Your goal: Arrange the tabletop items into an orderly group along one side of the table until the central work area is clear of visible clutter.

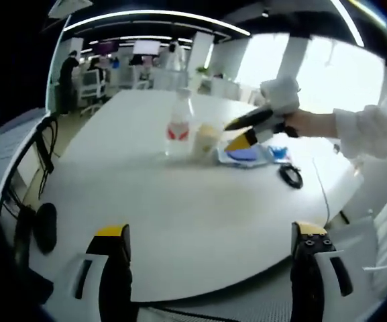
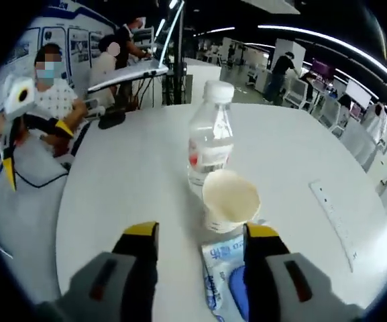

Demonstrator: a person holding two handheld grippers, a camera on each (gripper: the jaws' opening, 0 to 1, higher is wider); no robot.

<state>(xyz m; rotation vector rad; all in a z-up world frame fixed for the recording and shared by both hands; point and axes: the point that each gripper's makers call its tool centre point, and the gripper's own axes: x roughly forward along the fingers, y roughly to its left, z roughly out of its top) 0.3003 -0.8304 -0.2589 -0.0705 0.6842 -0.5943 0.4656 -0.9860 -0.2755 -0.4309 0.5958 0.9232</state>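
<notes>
A: Where do things stand?

B: In the left gripper view the left tool (image 1: pixel 210 258) sits low in the frame, its jaws spread wide with nothing between them, over the near edge of the white desk (image 1: pixel 146 228). The task's things are clustered right of centre in the upper half: a clear water bottle (image 1: pixel 179 127) with a red label, a paper cup (image 1: pixel 205 141) just beside it, a blue-and-white packet (image 1: pixel 247 155) next to the cup, and a black cable loop (image 1: pixel 291 176) a little apart to the right.

A: And the other tool?

B: The right tool (image 2: pixel 200 258), seen in the right gripper view at the bottom of the frame, is released too. Its jaws straddle the near end of the blue-and-white packet (image 2: pixel 223 272), which lies flat on the desk (image 2: pixel 113 194). The paper cup (image 2: pixel 230 198) stands just above the packet, mouth tipped toward the camera, with the water bottle (image 2: pixel 211 141) upright right behind it. In the left gripper view the right tool (image 1: pixel 250 131) hovers above the packet.

A: So what's the step?

B: Probably taking up the packet. It's thin and floppy, so I'd come down low and pinch its near edge squarely. The cup looks light and is very near, so I'd keep the jaws clear of its base or it may topple. I can't tell whether cup and bottle touch.
</notes>
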